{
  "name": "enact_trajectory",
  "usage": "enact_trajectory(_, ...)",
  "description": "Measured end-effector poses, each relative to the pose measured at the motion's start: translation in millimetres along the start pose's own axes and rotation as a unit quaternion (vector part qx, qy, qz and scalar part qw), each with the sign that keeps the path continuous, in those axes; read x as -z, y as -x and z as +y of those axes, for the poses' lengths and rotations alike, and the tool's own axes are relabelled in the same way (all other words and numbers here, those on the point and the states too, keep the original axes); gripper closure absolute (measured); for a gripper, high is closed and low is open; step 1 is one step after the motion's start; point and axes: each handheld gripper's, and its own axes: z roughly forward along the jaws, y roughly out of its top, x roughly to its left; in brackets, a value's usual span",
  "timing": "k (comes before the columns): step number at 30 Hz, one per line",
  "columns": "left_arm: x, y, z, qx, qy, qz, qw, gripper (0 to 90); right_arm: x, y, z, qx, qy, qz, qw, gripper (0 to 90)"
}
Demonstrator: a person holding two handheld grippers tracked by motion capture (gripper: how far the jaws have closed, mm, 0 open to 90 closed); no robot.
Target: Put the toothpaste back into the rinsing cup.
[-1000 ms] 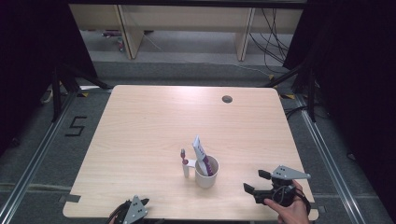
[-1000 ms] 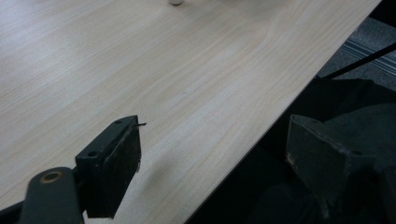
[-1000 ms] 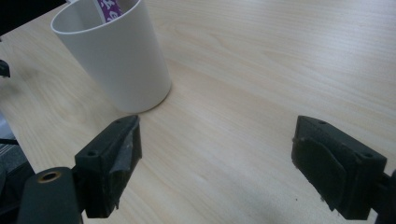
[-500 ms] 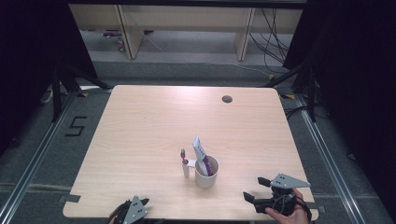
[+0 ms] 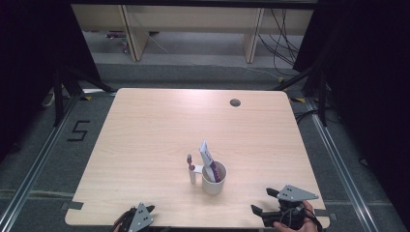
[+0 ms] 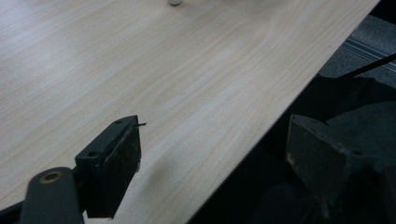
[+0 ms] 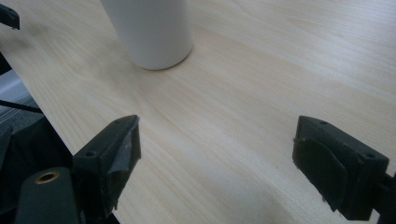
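I am holding my right gripper (image 5: 263,203) at the table's (image 5: 145,125) near right edge, jaws spread wide and grasping nothing. A white cup (image 5: 213,177) is standing to its left, near the table's middle front, with a tube (image 5: 207,157) leaning inside and a toothbrush (image 5: 191,166) upright just left of it. My left gripper (image 5: 145,212) is sitting at the near left edge, jaws likewise apart and empty.

The table (image 5: 145,125) was pale wood with a fine grain. The cup (image 5: 214,180) was white, holding a white tube (image 5: 207,157) with purple print. The toothbrush (image 5: 191,169) beside it was white with a dark red head. Both grippers' jaws were black, with grey plates.
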Motion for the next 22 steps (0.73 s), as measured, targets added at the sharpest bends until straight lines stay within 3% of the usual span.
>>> enact_trajectory(4,-0.6,-0.1,0.0,-0.003,0.001,-0.002,1.0,18.1,-0.7,-1.4,0.5,0.014,-0.008,-0.002,0.9999,16.4)
enact_trajectory(5,-0.8,0.0,-0.1,-0.002,0.003,-0.002,1.0,18.1,-2.0,-4.1,0.2,0.003,-0.01,0.003,0.9999,16.4)
enact_trajectory(8,-0.7,0.0,0.0,-0.002,0.003,-0.002,1.0,18.1,-2.0,-5.6,0.4,0.001,-0.012,0.004,0.9999,16.4)
enact_trajectory(10,-0.6,0.0,-0.1,-0.002,0.003,-0.001,1.0,18.1,-2.0,-4.5,0.7,0.011,-0.01,0.002,0.9999,16.4)
enact_trajectory(16,-0.2,0.3,0.1,-0.002,0.0,-0.002,1.0,18.1,-2.0,-5.5,0.5,-0.001,-0.014,0.004,0.9999,16.4)
enact_trajectory(20,-0.9,1.0,0.0,0.003,0.004,-0.003,1.0,18.1,-3.1,-3.4,0.6,0.012,-0.011,0.005,0.9999,16.4)
enact_trajectory(21,-0.8,1.0,0.0,0.004,0.004,-0.003,1.0,18.1,-2.2,-6.0,0.3,-0.003,-0.014,0.003,0.9999,16.4)
enact_trajectory(22,-0.8,1.0,0.0,0.003,0.004,-0.003,1.0,18.1,-2.7,-4.7,0.6,0.007,-0.012,0.004,0.9999,16.4)
